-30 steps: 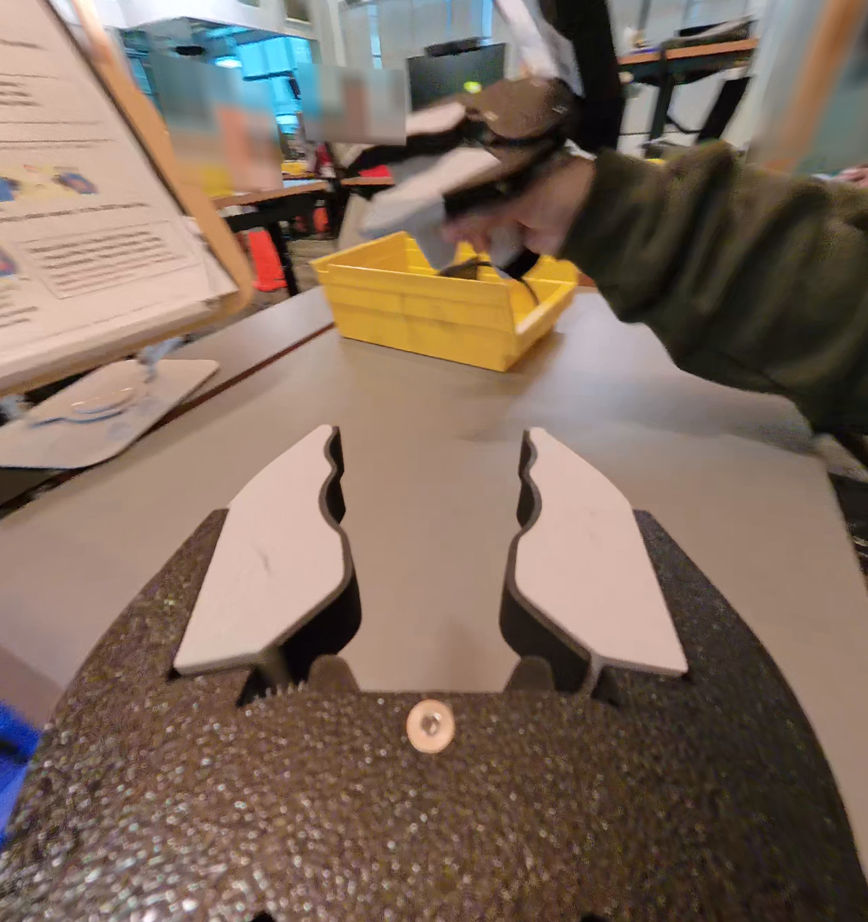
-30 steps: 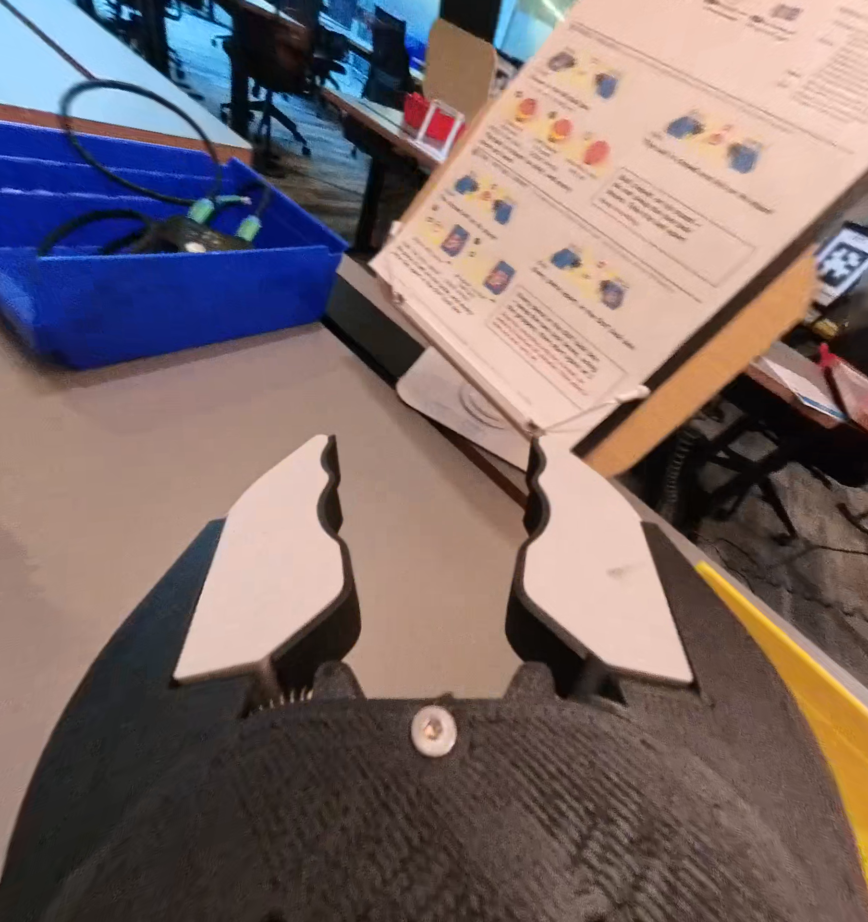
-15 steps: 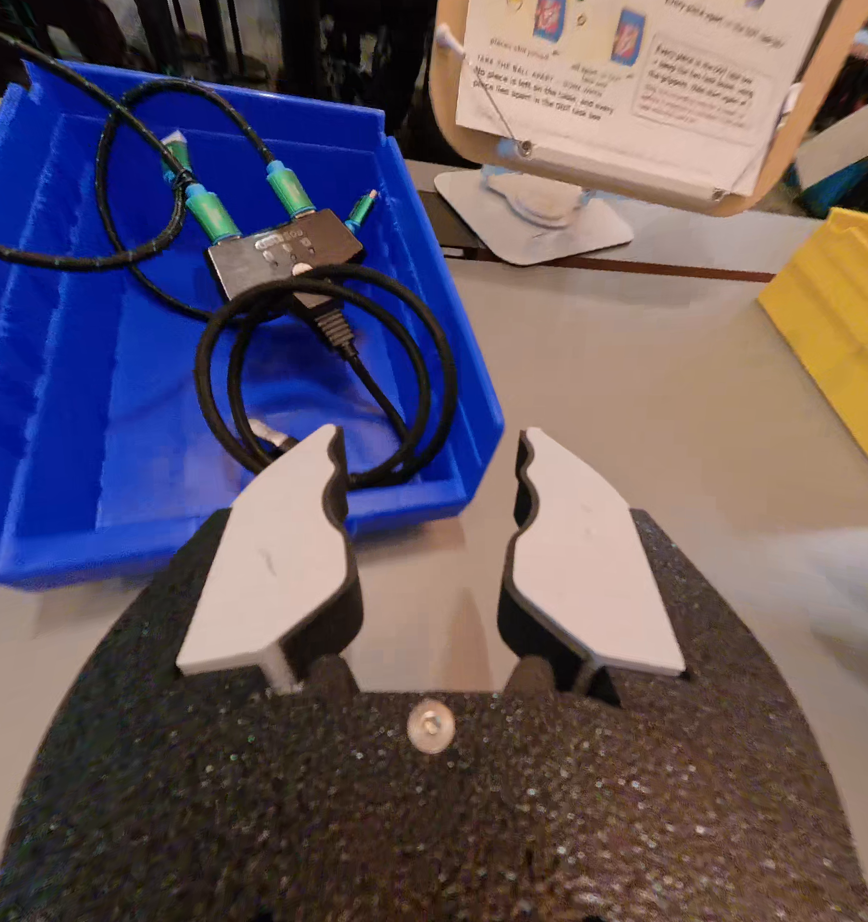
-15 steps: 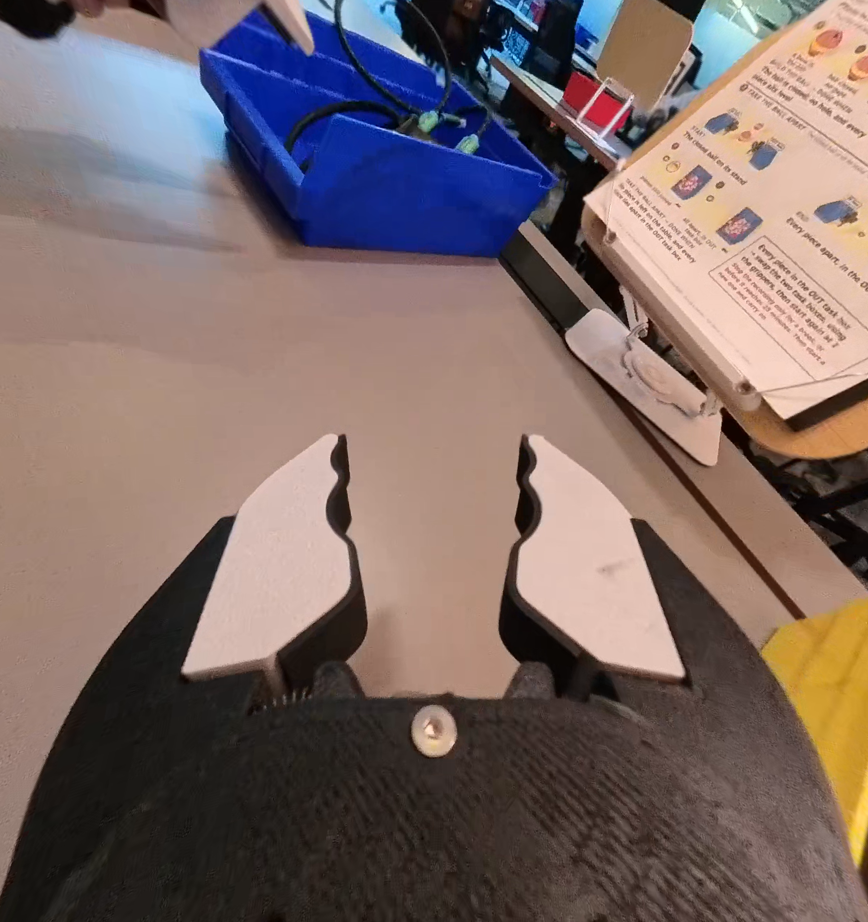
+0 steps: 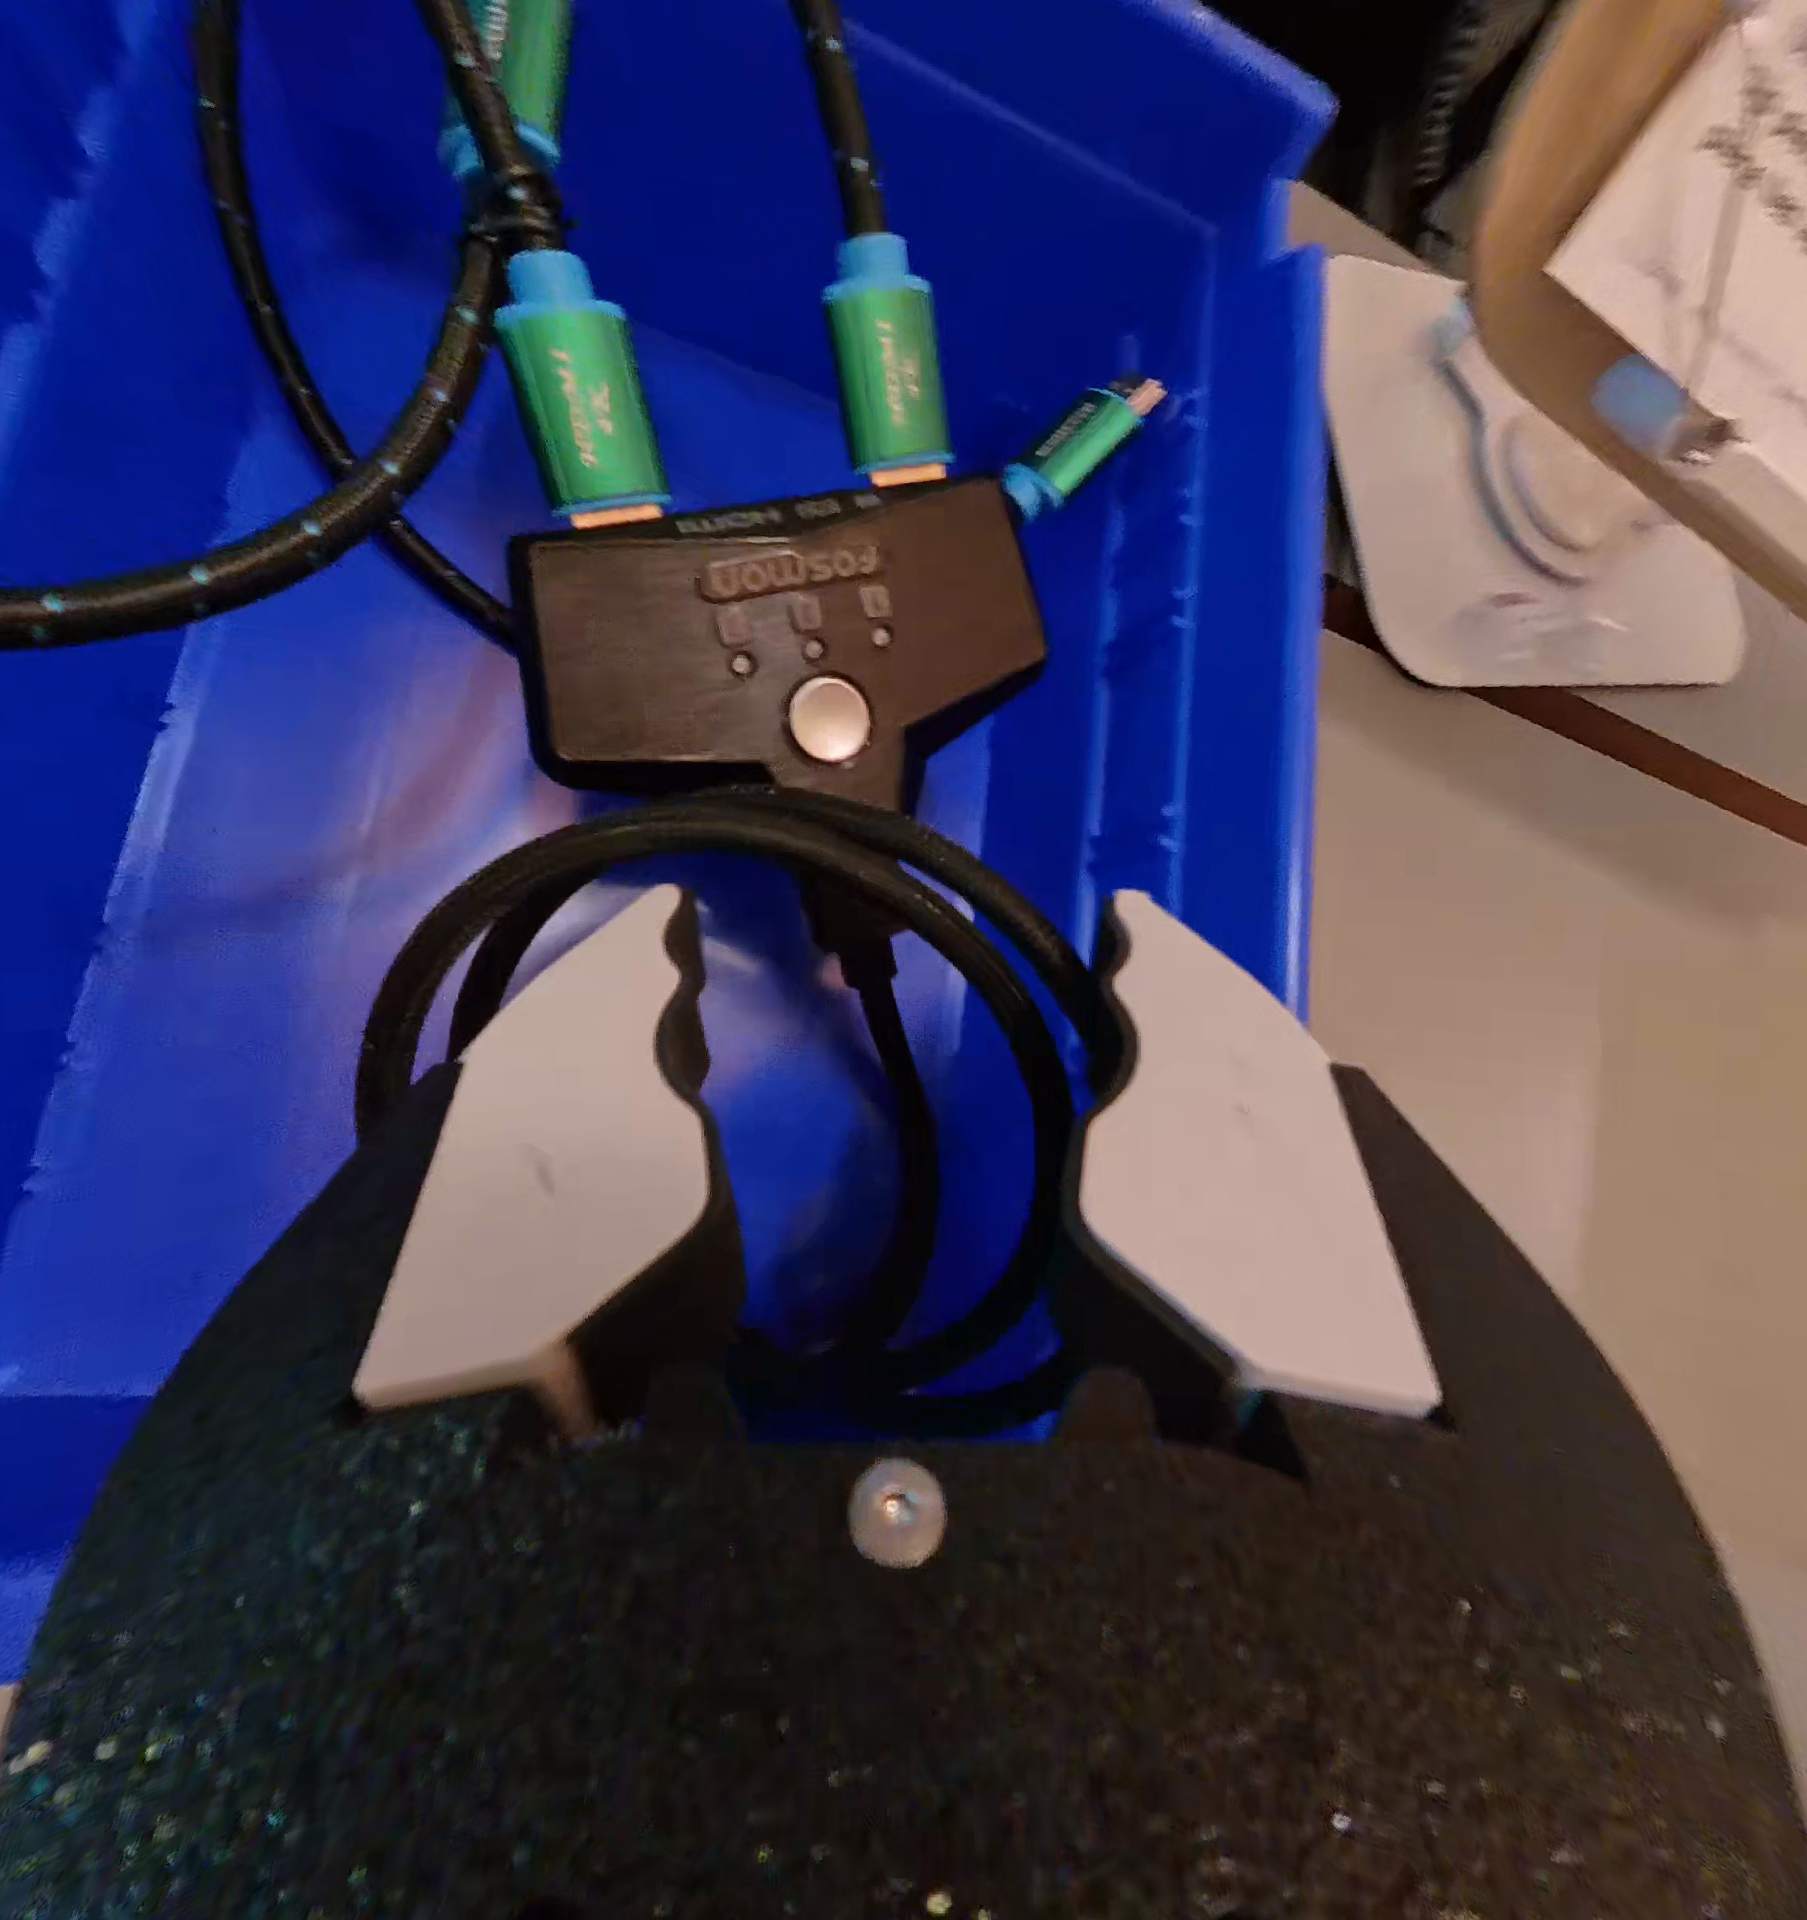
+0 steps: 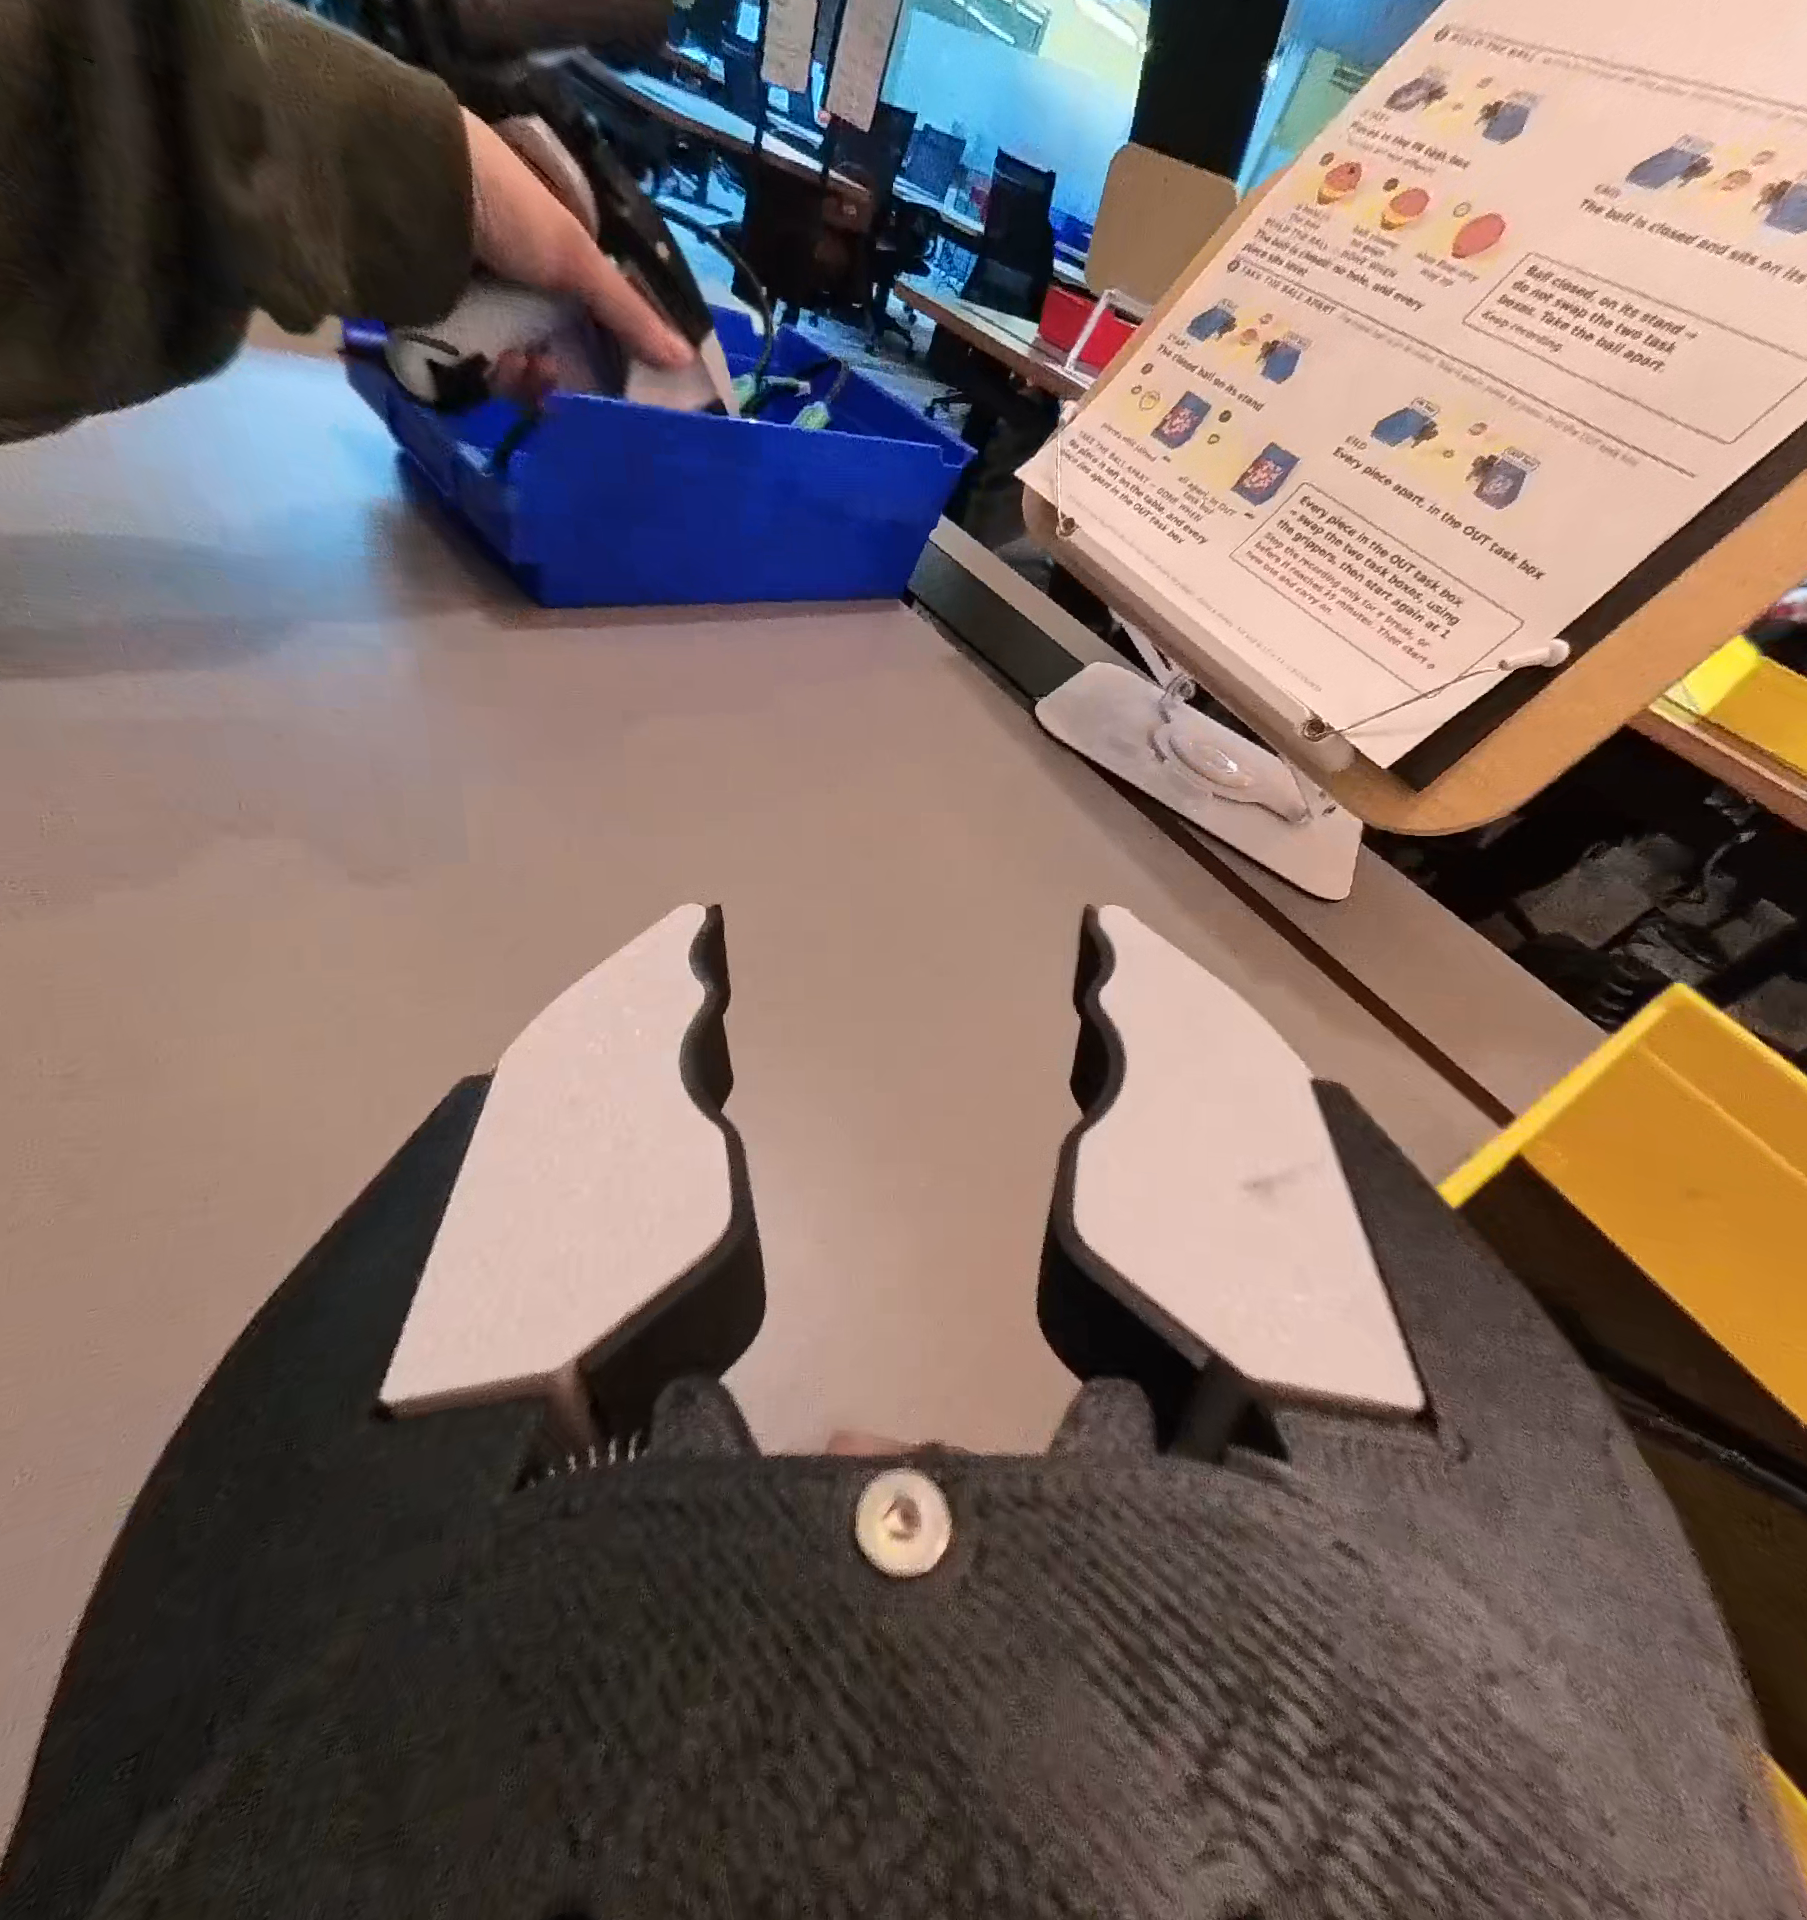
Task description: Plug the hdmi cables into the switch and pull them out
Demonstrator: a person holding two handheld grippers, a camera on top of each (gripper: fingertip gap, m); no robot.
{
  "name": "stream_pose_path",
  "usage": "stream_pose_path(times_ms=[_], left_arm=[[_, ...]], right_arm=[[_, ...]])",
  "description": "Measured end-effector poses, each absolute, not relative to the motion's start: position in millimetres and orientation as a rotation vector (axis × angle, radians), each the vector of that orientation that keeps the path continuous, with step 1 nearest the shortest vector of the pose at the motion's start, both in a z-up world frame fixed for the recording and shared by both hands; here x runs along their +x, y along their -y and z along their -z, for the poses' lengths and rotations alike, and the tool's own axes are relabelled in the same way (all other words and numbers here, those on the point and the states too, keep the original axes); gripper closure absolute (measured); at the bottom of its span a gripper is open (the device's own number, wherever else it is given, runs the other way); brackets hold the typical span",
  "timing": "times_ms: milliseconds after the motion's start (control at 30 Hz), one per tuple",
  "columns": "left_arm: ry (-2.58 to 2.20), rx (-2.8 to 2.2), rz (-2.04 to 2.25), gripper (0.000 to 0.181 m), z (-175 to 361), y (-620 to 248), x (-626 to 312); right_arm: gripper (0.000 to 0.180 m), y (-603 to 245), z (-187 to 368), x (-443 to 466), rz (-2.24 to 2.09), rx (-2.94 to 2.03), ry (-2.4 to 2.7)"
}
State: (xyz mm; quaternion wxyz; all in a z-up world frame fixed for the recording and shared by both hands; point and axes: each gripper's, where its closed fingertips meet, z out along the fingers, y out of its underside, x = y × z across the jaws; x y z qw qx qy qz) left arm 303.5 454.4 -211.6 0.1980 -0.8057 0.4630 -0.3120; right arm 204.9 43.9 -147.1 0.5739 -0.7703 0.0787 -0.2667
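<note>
In the left wrist view a black switch lies in a blue bin. Two green HDMI plugs sit in its far edge. A third green plug lies loose by its right corner. The switch's own black cable is coiled just under my left gripper, which is open, empty and hovers over the bin close to the switch. My right gripper is open and empty above the grey table, far from the blue bin. The left gripper, in a hand, shows there over the bin.
An instruction board on a white stand base stands at the table's far edge; it also shows in the left wrist view. A yellow bin sits to the right of my right gripper. Braided black cables loop in the blue bin.
My left gripper swung from facing the yellow bin to the blue bin and moved in close over the switch. My right gripper turned; the left hand now shows over the blue bin.
</note>
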Motion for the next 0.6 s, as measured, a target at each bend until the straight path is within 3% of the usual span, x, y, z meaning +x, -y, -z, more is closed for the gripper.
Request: stream_pose_path(times_ms=[167, 533, 600], left_arm=[[-1.279, -2.258, 0.605, 0.128, 237.3, -473.4, 309.3], [-1.263, -2.317, 0.609, 0.131, 248.7, -475.3, 316.9], [-1.302, -2.292, 0.615, 0.14, 247.7, -472.6, 318.3]], right_arm=[[0.115, -34.9, 143.6, 206.9, 0.632, -1.804, -0.187], [0.115, -24.7, 139.0, 211.9, 0.622, -1.775, -0.21], [0.115, -25.8, 138.7, 211.2, 0.626, -1.778, -0.204]])
